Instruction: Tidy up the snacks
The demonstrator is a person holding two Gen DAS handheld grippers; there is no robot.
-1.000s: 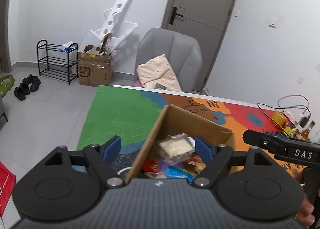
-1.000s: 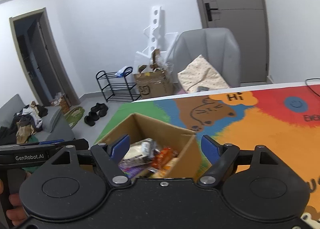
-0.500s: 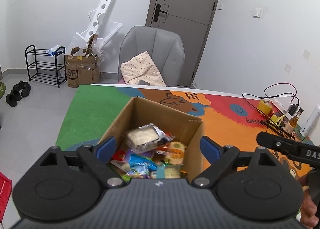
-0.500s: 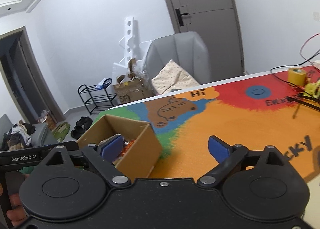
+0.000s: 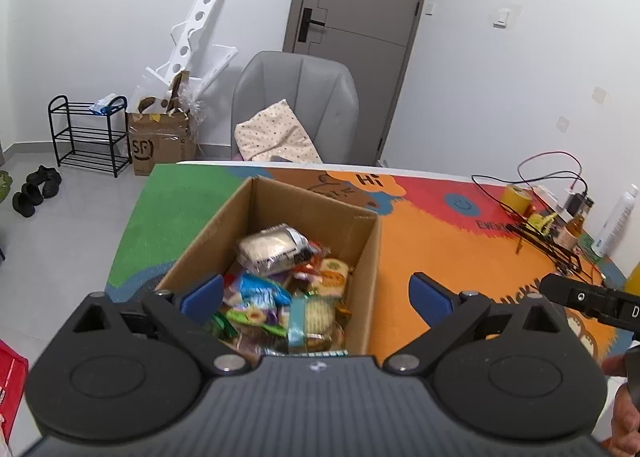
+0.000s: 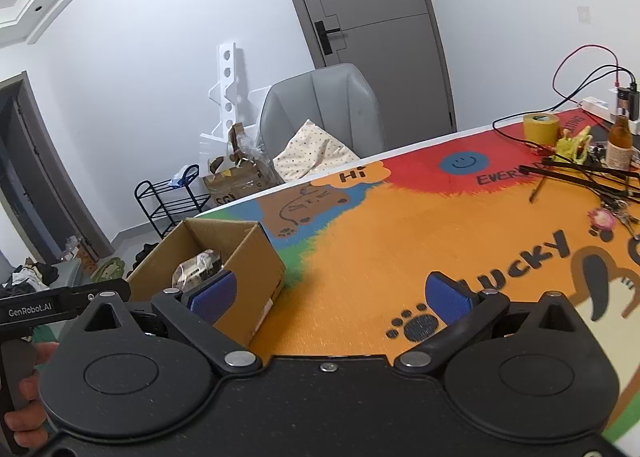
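Observation:
An open cardboard box full of several snack packets stands on the colourful table mat near its left edge. My left gripper hovers over the near side of the box, its jaws opening wide, nothing between them. My right gripper is to the right of the box above the orange part of the mat, its jaws also opening, and empty. In the right wrist view the left pad overlaps the box's near corner.
At the far right of the table lie a tape roll, a brown bottle, cables and a white bottle. A grey chair with a cushion stands behind the table. A shoe rack and a carton sit on the floor.
Both grippers opened wider. The left one shifted so the box sits more fully in view. The right one swung rightward off the box to over the orange mat.

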